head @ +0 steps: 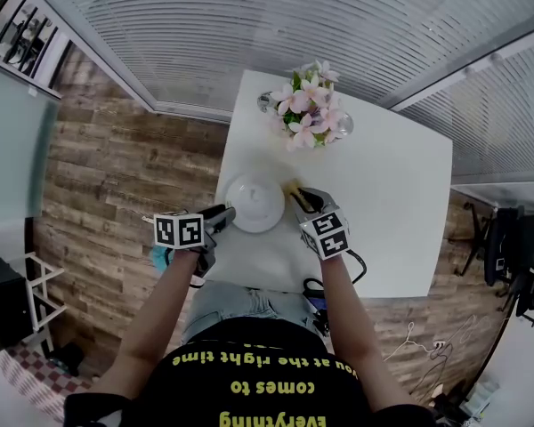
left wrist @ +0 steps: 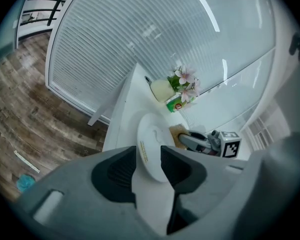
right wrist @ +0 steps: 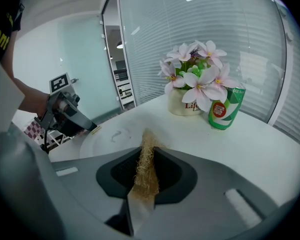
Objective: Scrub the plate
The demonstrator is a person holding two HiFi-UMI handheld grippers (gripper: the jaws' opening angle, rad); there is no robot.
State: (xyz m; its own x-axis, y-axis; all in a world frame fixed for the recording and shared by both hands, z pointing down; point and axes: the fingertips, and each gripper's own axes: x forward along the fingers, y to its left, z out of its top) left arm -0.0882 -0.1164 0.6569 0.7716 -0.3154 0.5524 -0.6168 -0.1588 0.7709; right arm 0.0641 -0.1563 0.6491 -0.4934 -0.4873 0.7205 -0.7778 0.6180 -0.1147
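A white plate (head: pixel 254 203) lies flat on the white table (head: pixel 392 203), close to its left edge. My left gripper (head: pixel 227 213) is at the plate's left rim. In the left gripper view its jaws stand apart around the near rim of the plate (left wrist: pixel 152 149), and the pads do not press on it. My right gripper (head: pixel 295 194) is at the plate's right side, shut on a tan fibrous scrub pad (right wrist: pixel 146 169) that sticks out past the jaws. The pad's tip hangs by the rim of the plate (right wrist: pixel 115 136).
A pot of pink flowers (head: pixel 307 109) and a green can (right wrist: pixel 225 111) stand on the table beyond the plate. The table's edge and a wooden floor (head: pixel 116 176) lie just left of the plate. Glass walls with blinds enclose the far side.
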